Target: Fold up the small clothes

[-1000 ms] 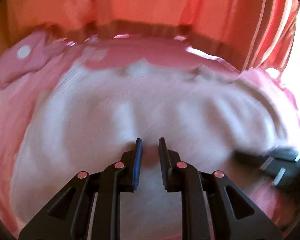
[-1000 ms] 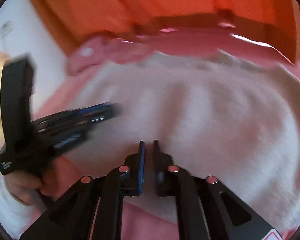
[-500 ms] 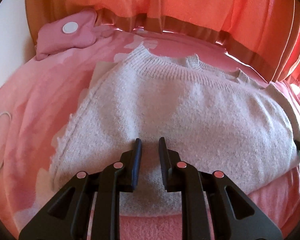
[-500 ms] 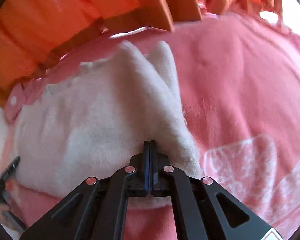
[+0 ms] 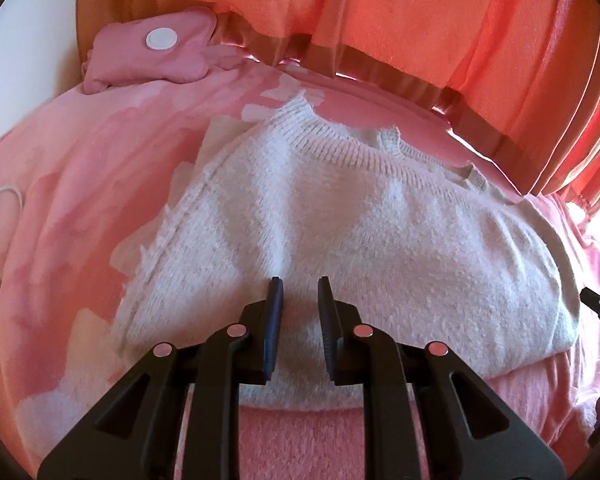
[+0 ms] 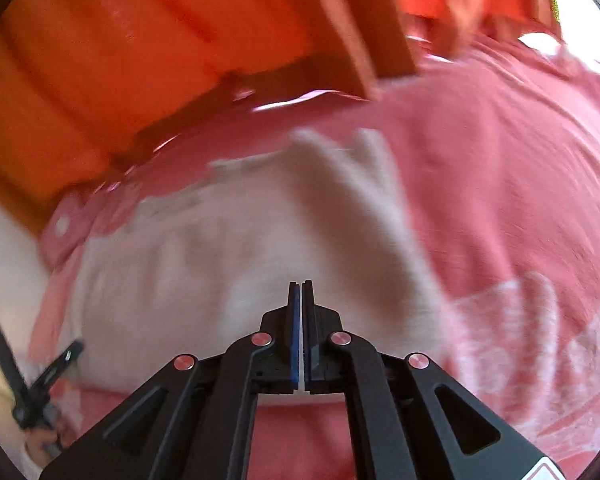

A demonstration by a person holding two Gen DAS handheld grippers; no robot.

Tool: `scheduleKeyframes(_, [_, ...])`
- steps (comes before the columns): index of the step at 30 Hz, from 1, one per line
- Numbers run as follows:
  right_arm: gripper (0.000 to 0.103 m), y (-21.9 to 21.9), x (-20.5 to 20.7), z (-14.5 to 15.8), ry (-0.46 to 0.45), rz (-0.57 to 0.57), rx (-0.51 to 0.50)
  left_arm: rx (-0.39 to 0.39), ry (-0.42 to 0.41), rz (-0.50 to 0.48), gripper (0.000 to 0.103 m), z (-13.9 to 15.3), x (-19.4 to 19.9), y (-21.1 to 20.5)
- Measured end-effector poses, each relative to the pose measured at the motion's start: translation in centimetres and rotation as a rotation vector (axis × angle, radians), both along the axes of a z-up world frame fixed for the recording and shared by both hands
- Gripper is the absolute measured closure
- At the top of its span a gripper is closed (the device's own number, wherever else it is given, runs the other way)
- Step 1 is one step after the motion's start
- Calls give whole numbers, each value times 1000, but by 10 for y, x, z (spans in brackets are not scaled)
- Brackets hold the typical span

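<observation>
A white knitted sweater [image 5: 340, 240] lies spread on a pink blanket [image 5: 80, 200] that covers the bed, its ribbed neckline on the far side from both grippers.

The left gripper [image 5: 299, 292] hangs over the near hem of the sweater. Its jaws stand narrowly apart, with a gap between the blue pads, and nothing is pinched between them; the knit shows through the gap below. Ahead of the jaws the body of the sweater runs up to the collar, and its side seam falls away to their left. Further ahead and to the left sits a small pink pouch [image 5: 156, 52] with a white round button, at the edge of the blanket. A thin white cord [image 5: 0, 200] loops on the blanket far to the left. Orange curtains [image 5: 380, 20] hang beyond the far edge of the bed.

The right gripper [image 6: 301, 292] has its jaws pressed together, pad against pad, and no cloth shows between them. This view is blurred. The sweater lies ahead of and to the left of these jaws, with a folded sleeve or edge rising just ahead; bare pink blanket lies to their right. The left gripper appears low at the left edge of this view.
</observation>
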State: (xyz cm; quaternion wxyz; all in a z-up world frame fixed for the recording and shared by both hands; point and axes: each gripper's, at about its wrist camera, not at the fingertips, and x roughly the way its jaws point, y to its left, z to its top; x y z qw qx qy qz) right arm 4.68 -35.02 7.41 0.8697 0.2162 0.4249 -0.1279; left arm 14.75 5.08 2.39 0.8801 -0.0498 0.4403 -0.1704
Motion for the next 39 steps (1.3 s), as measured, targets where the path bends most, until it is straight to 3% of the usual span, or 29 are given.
scheduleKeyframes(1, [103, 12, 7, -4, 19, 40, -21, 0, 0, -1, 86, 0, 0, 0])
scheduleKeyframes(4, [103, 29, 30, -53, 155, 91, -27, -9, 1, 0, 86, -1, 0, 1])
scheduleKeyframes(7, [101, 33, 29, -36, 143, 70, -26, -47, 8, 9, 86, 0, -2, 7])
scheduleKeyframes(10, [101, 50, 37, -4, 60, 137, 34, -111, 11, 37, 83, 4, -6, 18])
scheduleKeyframes(12, [101, 76, 51, 15, 30, 207, -21, -138, -3, 97, 51, 9, -11, 29])
scheduleKeyframes(15, [101, 113, 83, 18, 20, 286, -44, -209, -23, 184, 45, 12, -19, 49])
scheduleKeyframes(22, [101, 160, 160, -9, 88, 343, -60, -308, 44, 235, 44, 0, -18, 70])
scheduleKeyframes(25, [102, 168, 184, -49, 207, 349, -28, -309, 36, 236, 44, 0, -19, 71])
scheduleKeyframes(26, [103, 169, 188, -58, 186, 355, -28, -313, 29, 239, 44, 1, -20, 72])
scheduleKeyframes(30, [103, 171, 192, -46, 204, 369, -31, -329, 5, 247, 44, 4, -24, 76])
scheduleKeyframes(33, [103, 168, 185, -30, 149, 370, 5, -345, 25, 253, 44, 1, -24, 79])
scheduleKeyframes(36, [103, 176, 194, -49, 210, 380, -20, -335, 22, 254, 44, 1, -24, 78])
scheduleKeyframes(39, [103, 180, 200, -55, 190, 383, -44, -342, 12, 255, 44, 2, -29, 81])
